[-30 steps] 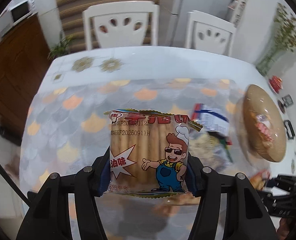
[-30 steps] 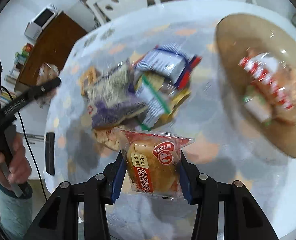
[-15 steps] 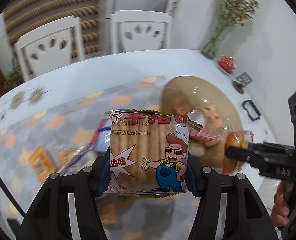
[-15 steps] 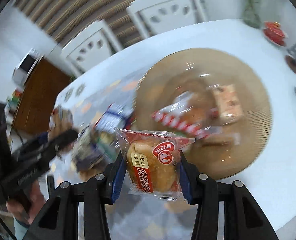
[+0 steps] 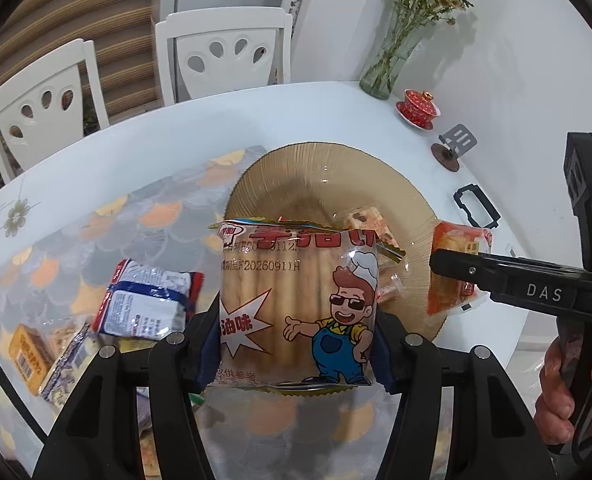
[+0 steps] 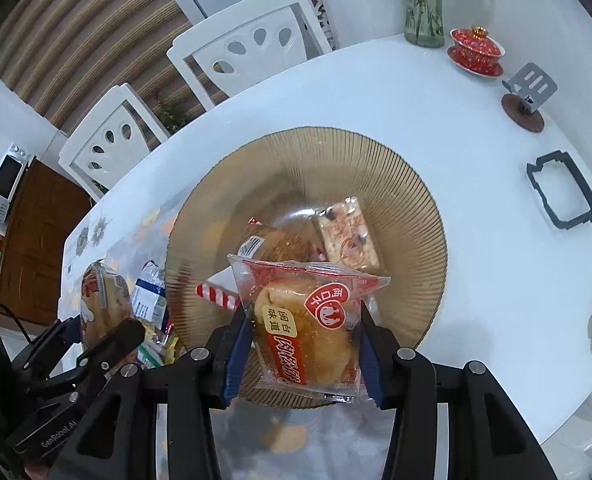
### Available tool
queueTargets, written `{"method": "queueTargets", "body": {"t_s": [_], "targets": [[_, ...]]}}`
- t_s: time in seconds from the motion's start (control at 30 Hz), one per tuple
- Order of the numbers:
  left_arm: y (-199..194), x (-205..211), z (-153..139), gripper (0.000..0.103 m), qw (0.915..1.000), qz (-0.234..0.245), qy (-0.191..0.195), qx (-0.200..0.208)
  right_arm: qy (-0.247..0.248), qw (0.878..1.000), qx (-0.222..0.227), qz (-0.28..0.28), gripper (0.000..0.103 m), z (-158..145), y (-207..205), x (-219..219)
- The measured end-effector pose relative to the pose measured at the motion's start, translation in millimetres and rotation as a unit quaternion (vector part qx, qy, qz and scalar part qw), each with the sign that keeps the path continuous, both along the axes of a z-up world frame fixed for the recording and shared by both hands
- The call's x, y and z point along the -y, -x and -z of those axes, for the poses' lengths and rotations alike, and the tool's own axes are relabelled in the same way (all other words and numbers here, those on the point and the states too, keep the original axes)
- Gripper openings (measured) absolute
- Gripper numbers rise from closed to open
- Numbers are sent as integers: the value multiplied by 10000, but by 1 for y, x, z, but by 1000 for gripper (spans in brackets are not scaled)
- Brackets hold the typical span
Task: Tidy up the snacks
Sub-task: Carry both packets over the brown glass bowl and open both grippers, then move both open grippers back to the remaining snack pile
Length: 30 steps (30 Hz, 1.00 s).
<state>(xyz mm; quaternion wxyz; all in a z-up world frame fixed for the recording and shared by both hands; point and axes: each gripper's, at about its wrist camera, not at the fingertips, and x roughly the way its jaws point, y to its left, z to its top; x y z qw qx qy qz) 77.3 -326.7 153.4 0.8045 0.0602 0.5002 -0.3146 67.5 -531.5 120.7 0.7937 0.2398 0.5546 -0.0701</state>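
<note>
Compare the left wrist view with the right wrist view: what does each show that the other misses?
Only the left wrist view shows the cartoon-chef front of the biscuit stick packet clamped in the left gripper, and a hand. Only the right wrist view shows the microwave and the front of the bread packet clamped in the right gripper. Both show the amber plate, the red teacup and white chairs.

White table (image 6: pixel 436 128) — ribbed amber plate (image 6: pixel 396 168), loose snack packets (image 5: pixel 148 304), red lidded cup (image 6: pixel 476 50), glass vase (image 5: pixel 384 68).
</note>
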Motion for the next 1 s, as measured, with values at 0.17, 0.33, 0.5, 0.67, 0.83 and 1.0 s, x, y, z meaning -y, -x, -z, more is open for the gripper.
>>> {"method": "queueTargets", "body": {"t_s": [0.17,0.33,0.5,0.67,0.83,1.0], "targets": [[1,12,-2,69,9999,23,157,25,103,9999,-77,4,51,5,-7,7],[-3,11,-1,82,9994,-135,311,-116,7,9999,-96,80,55,8,-8,15],[-3,1,-2,82,9990,-243,340,-159,60,9999,-107,-90,55,8,-6,7],[1,-17,-4,82,9985,-417,315,-146,-47,9994,-82,-320,55,7,-5,-12],[5,-46,-7,82,9966,-752,303,-109,15,9978,-7,-664,55,0,-7,-41],[9,-87,-12,82,9927,-1182,229,-21,127,9948,84,-1010,55,-7,-9,-73]]}}
